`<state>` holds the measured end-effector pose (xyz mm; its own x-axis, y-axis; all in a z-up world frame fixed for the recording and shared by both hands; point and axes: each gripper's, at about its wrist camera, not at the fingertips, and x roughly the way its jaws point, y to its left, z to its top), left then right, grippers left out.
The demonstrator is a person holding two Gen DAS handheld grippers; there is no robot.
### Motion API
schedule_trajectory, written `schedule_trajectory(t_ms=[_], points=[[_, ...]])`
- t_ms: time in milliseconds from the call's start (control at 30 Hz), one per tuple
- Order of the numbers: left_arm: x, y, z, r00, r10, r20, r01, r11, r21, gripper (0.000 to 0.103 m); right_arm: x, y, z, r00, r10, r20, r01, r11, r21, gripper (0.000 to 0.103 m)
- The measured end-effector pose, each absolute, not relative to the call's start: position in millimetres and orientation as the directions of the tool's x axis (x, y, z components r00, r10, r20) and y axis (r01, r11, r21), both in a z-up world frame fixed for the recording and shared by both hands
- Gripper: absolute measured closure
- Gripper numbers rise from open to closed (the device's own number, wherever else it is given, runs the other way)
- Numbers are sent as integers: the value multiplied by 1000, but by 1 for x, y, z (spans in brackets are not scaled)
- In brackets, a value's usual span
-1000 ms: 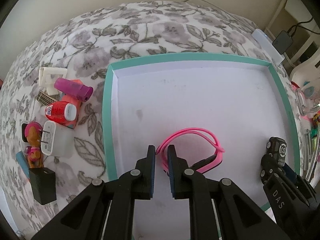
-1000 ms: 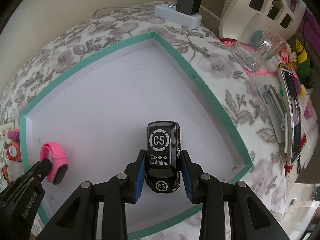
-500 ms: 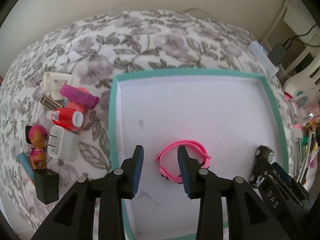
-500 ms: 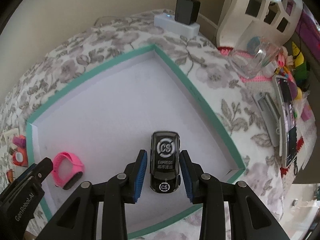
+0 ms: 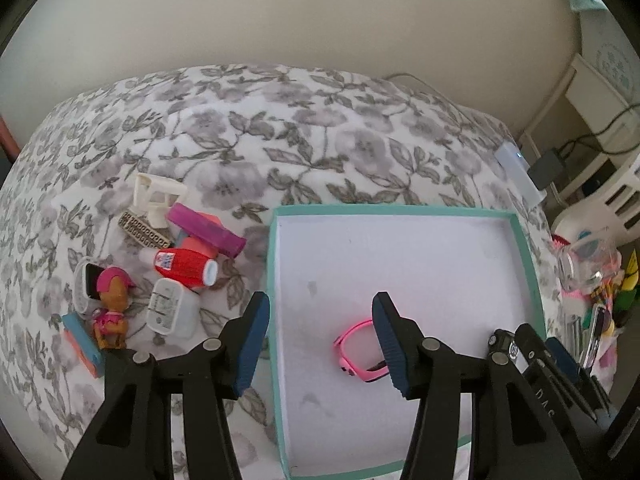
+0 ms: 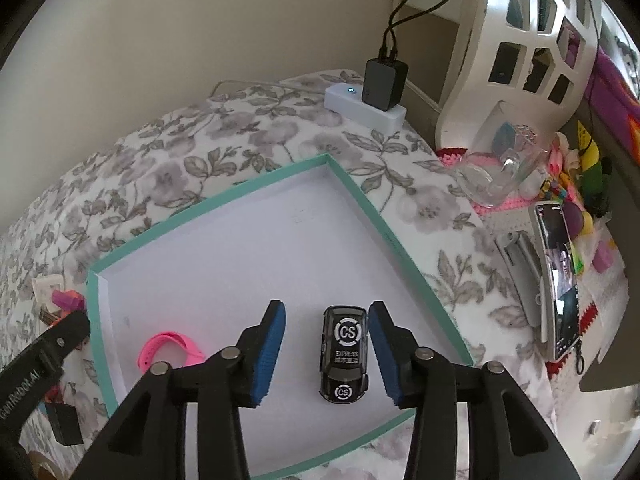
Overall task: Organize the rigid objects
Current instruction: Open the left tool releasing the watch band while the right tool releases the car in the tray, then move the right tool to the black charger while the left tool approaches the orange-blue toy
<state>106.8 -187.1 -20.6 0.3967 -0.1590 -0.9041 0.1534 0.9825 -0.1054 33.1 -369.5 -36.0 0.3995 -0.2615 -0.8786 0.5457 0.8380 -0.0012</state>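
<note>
Your floral-covered bed (image 5: 280, 128) meets the beige wall, perhaps flush; the teal-rimmed tray (image 6: 384, 236) lies mostly bare, and both grippers' fingers (image 6: 270, 354) have just been spreading, gripping nothing.

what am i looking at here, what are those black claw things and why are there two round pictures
Each picture comes from a fisheye camera on a hand-held black gripper, looking along its blue-padded jaws. The left gripper and the right gripper have both just been opening and hold nothing. In the shallow teal-rimmed white box lie a pink wristband watch and a black toy car marked CS, which sits between the right jaws, untouched. Beside the box, small toys and chargers wait on the floral cloth.
</note>
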Motion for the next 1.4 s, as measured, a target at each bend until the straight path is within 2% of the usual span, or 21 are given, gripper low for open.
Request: schedule_trajectory(t_ms=[167,233,267,300,433,533,667,700,767,900,1100,1400], points=[[110,-180,-25,391,-141,-910,136,986,-94,48,36,-364,-44,400,-224,-889,521,854,19,43],[111,-178,-28,396,-117,-911,125,989,-73,38,37,-363,-46,399,-213,-892,515,857,26,43],[112,-176,-30,402,-97,-910,115,992,-55,26,37,-362,-48,399,-208,-893,510,860,27,40],[112,-175,-31,407,-82,-910,108,993,-41,19,38,-361,-49,398,-204,-895,506,862,28,34],[115,-169,-38,398,-54,-916,89,996,-20,17,40,-358,-55,390,-192,-901,490,871,27,30],[116,-165,-45,387,-36,-921,73,997,-8,11,41,-355,-59,388,-172,-906,477,878,38,29],[118,-160,-49,383,-15,-923,50,999,5,11,42,-353,-62,387,-169,-906,469,883,36,16],[119,-158,-49,381,-14,-924,43,999,2,9,42,-352,-62,390,-164,-906,467,883,42,16],[120,-154,-50,376,-16,-926,27,1000,-6,1,42,-351,-63,392,-151,-907,463,885,53,15],[123,-145,-50,376,-28,-926,2,1000,-30,1,43,-348,-66,394,-144,-908,450,891,54,0],[128,-125,-45,384,-36,-923,-52,997,-61,1,45,-342,-63,419,-132,-898,430,900,68,0],[130,-93,-17,443,7,-897,-87,996,-35,1,50,-324,-49,472,-95,-876,381,919,106,0]])
